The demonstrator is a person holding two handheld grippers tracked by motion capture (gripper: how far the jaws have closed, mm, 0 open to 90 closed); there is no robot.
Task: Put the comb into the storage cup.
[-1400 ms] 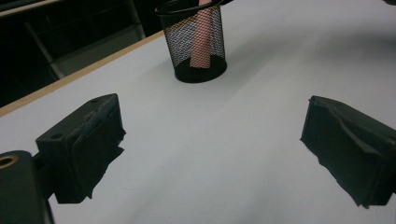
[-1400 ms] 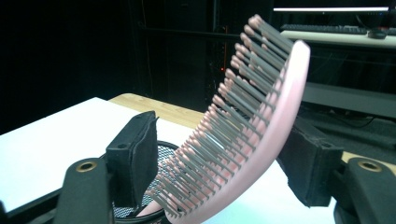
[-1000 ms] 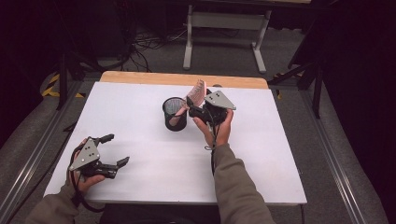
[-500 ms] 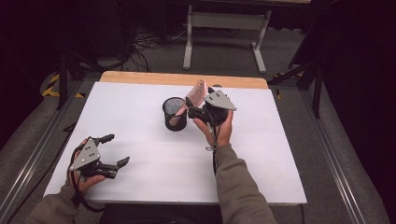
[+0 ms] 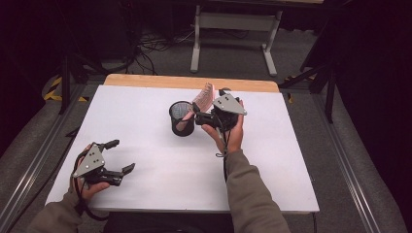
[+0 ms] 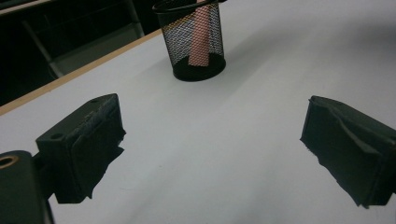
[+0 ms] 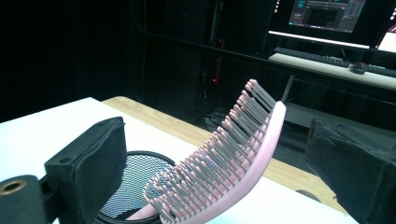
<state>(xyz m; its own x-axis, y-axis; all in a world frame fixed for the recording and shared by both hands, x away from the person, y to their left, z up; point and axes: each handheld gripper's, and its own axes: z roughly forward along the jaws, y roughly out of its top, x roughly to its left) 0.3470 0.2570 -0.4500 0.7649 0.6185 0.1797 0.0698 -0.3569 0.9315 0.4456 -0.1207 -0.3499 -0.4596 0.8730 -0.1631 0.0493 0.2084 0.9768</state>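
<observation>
Since a second ago my right tongs [image 5: 198, 112] have been opening, and the jaws are now standing wide on either side of the brush [image 5: 204, 97] without pressing on it; in the right gripper view the brush [image 7: 224, 154] is sitting between the two black pads with a gap showing on each side. My right hand [image 5: 232, 132] is staying about where it was, beside the cup [image 5: 181, 118], and my left hand [image 5: 90, 187] is keeping to the same near-left spot on the bench [image 5: 145, 160]. The brush itself is looking much as it did in the earlier frames. It is standing handle-down in the black mesh cup, which is sitting near the middle of the bench toward the far side; through the mesh in the left gripper view the pink handle [image 6: 200, 37] is reaching the bottom of the cup [image 6: 196, 46]. The long axis is running steeply upward but tilted, with the head leaning out over the rim toward my right tongs and the far edge of the bench. The bristles are facing up and to the left in the right gripper view. My left tongs [image 5: 119, 158] are hanging wide open just above the bench, with nothing between the jaws.
</observation>
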